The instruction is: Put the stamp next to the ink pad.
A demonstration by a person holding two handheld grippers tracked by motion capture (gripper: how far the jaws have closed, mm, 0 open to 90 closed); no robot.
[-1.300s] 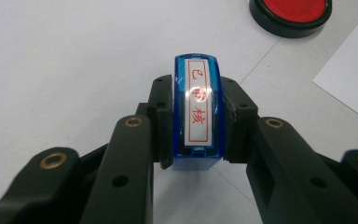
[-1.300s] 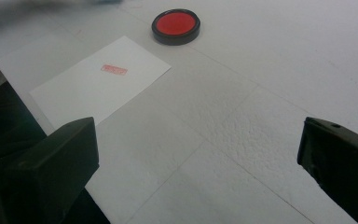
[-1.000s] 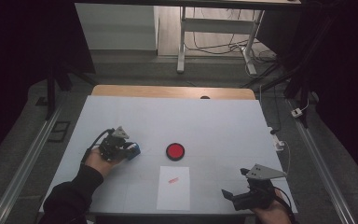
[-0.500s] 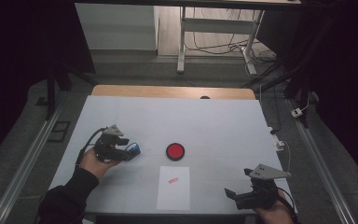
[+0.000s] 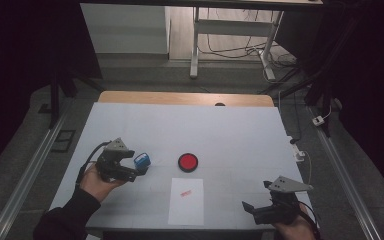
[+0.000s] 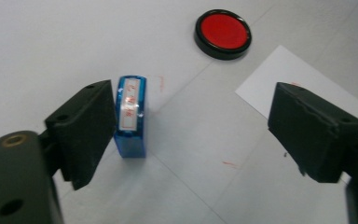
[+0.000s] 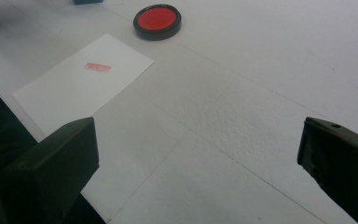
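The blue stamp [image 6: 131, 116] is seen standing on the white surface [image 5: 230, 130], left of the red ink pad [image 5: 187, 162] and just beside 1 finger of the left gripper [image 5: 132, 170]. That gripper's fingers [image 6: 81, 128] are spread wide and nothing is gripped; whether the near finger touches the stamp cannot be told. The paper sheet [image 5: 186, 201], already marked with 1 red imprint [image 7: 97, 67], lies near of the pad. The right gripper [image 5: 254, 210] is held open at the near right, well apart from everything. The stamp could be tipped or pushed if the left fingers were swung sideways, since it stands narrow and close to 1 finger.
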